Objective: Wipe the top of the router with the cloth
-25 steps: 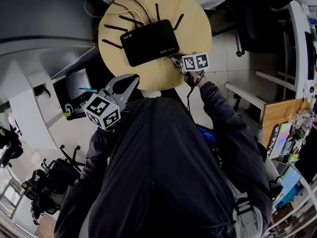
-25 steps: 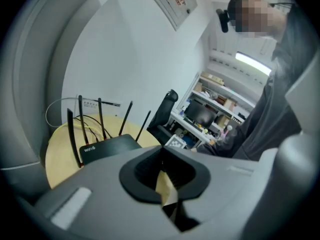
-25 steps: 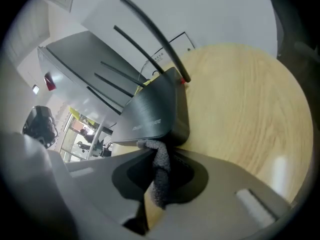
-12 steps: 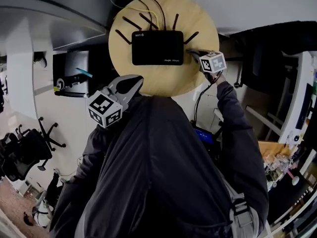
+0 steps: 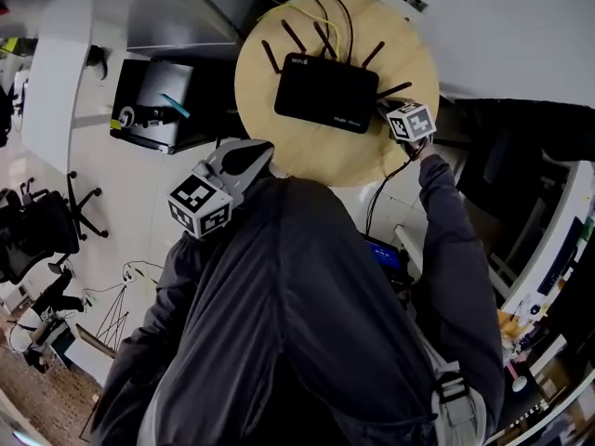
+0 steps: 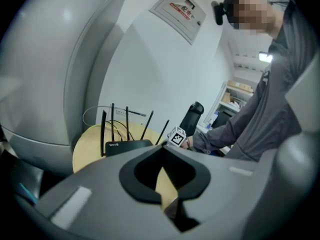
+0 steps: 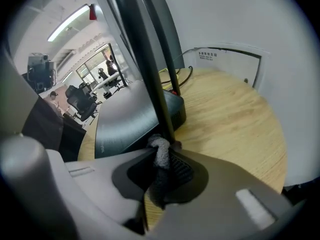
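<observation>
Right claw [image 5: 387, 110] [image 7: 162, 150]: jaws narrow, pinched on a bunched grey cloth [image 7: 159, 159], w/ a tuft sticking up past the tips. The cloth sits against the foot of a black antenna [image 7: 145, 59] at the router's right end. Can't tell if it touches the top panel.

Left claw [image 5: 244, 159] [image 6: 163, 149]: jaws closed together, nothing between them. It's held off the worktop [image 5: 279, 147], near the person's chest, tips aimed toward the router.

Router [image 5: 325, 92] [image 6: 127, 146] [image 7: 130, 119]: lies flat approx mid-worktop, toward the wall side. Long axis runs left-right across the round wooden worktop, w/ the right end angled a bit nearer the person. Antennas stand up along the far edge and the ends. Black rectangular box w/ a matte top, white "WiFi 6" print at the left corner and small print near the front right. Yellow and black cables [image 5: 330, 12] trail from its back toward the wall.
</observation>
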`<state>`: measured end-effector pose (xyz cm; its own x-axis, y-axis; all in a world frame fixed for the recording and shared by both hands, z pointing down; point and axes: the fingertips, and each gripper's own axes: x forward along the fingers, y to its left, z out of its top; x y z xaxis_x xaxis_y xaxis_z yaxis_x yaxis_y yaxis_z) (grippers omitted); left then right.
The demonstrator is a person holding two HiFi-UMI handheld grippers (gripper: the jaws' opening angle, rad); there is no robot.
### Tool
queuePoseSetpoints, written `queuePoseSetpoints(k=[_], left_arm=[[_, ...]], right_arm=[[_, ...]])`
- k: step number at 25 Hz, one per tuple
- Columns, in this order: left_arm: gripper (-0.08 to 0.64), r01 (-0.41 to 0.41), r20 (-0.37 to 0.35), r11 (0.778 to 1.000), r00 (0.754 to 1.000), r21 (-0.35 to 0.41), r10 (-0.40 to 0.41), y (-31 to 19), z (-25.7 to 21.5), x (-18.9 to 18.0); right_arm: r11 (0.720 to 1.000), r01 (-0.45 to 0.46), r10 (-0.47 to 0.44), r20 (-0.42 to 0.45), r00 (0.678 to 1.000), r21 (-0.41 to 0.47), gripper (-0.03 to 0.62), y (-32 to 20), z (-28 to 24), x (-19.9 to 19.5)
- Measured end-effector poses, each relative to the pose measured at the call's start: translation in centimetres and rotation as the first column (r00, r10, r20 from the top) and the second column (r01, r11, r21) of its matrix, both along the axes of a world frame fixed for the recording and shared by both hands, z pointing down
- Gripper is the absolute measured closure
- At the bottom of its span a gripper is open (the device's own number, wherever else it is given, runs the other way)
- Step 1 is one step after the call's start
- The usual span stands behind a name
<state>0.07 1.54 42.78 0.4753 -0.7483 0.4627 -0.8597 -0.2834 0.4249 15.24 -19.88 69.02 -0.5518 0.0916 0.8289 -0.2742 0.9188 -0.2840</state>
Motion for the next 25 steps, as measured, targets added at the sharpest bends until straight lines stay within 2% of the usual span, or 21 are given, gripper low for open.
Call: queuePoseSetpoints(k=[4, 9, 13, 17, 25], left_arm=[[0.560, -0.026, 0.001, 1.000, 1.000, 0.002, 0.026, 0.0, -0.1, 0.5], [0.560, -0.080, -0.004, 0.997, 0.997, 0.006, 0.080, -0.2, -0.2, 1.6], [0.560, -0.111, -0.006, 0.994, 0.994, 0.004, 0.111, -0.3, -0.2, 2.4], [0.560, -0.134, -0.004, 0.991, 0.991, 0.004, 0.134, -0.5, -0.1, 3.1], [0.560, -0.152, -0.011, 0.988, 0.988, 0.012, 0.152, -0.7, 0.0, 3.9]], right_arm=[[0.996, 0.084, -0.085, 0.023, 0.996, 0.025, 0.561, 2.0, -0.4, 0.0], [0.993, 0.116, -0.116, 0.063, 0.991, 0.001, 0.561, 5.4, -0.8, 0.6], [0.994, 0.104, -0.100, 0.102, 0.990, -0.039, 0.561, 8.4, -1.0, 1.6], [0.997, 0.062, -0.057, 0.121, 0.991, -0.039, 0.561, 9.0, -0.8, 1.8], [1.000, 0.008, -0.010, 0.074, 0.997, 0.027, 0.561, 8.3, -1.7, 2.7]])
